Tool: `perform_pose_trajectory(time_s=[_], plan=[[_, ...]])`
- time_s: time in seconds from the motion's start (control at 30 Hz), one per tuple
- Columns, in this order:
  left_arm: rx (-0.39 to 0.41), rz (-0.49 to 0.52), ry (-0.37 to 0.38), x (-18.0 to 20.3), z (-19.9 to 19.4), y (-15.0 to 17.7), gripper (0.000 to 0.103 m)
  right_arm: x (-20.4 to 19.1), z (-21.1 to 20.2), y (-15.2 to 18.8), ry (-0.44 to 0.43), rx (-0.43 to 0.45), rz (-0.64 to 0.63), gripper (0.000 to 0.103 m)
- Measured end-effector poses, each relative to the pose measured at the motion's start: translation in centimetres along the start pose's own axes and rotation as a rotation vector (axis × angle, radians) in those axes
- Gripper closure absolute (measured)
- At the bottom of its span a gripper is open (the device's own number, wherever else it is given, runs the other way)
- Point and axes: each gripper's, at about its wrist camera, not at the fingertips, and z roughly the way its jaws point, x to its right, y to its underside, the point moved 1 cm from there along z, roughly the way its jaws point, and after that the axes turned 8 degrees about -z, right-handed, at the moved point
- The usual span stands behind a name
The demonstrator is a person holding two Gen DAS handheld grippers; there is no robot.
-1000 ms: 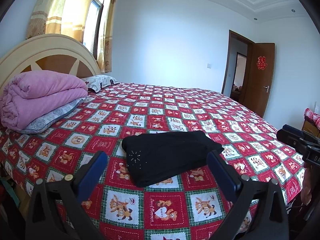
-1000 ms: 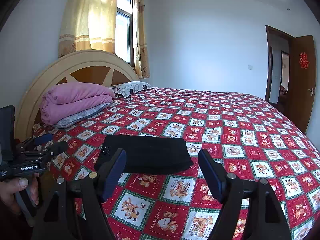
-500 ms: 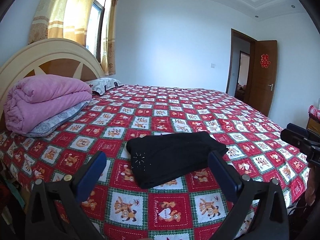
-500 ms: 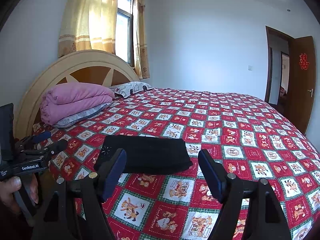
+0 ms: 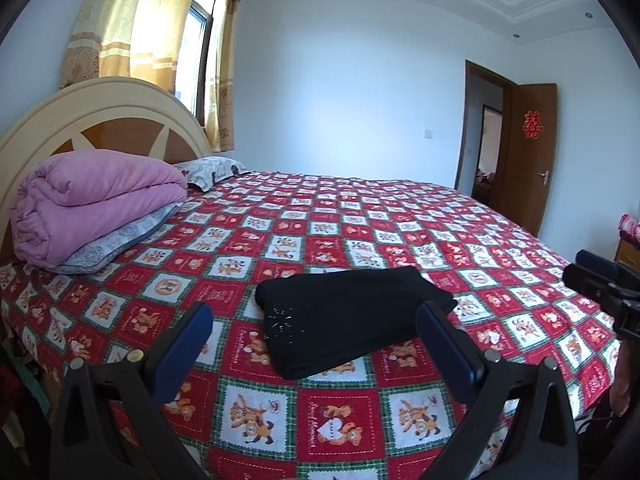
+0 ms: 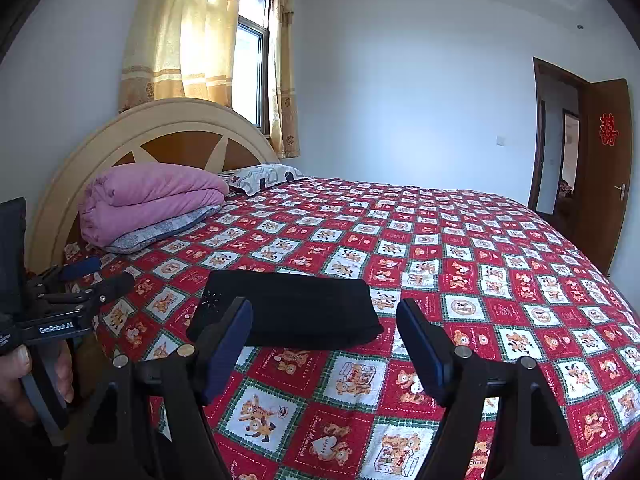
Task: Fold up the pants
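Pants (image 5: 348,316), black and already folded into a compact flat rectangle, are lying near the front edge of a bed (image 5: 400,232) covered in a red checked bear-print spread. Both tools are hovering in front of the bundle, apart from it and touching nothing. Left tool (image 5: 316,344) is showing its blue fingers (image 5: 180,348) spread wide, holding nothing. Right tool (image 6: 324,344) is likewise gaping and empty. Folding is looking finished; at most a final smoothing seems left. A pink quilt (image 5: 96,204) is sitting by the headboard, well apart from the pants.
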Motion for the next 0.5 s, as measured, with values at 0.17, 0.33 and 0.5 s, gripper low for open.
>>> perform_pose_trajectory(time_s=[0.17,0.33,0.5], plan=[[-0.008,-0.004,-0.02,-0.2,0.32,0.22,0.0,0.02,-0.09,0.04,-0.001,0.003,-0.009,0.027],[0.001,-0.046,0.023,-0.93,0.16,0.31,0.0,-0.16,0.05,0.15,-0.002,-0.002,-0.016,0.027],[0.003,-0.047,0.043,-0.95,0.37,0.48,0.0,-0.24,0.08,0.21,-0.002,-0.002,-0.018,0.027]])
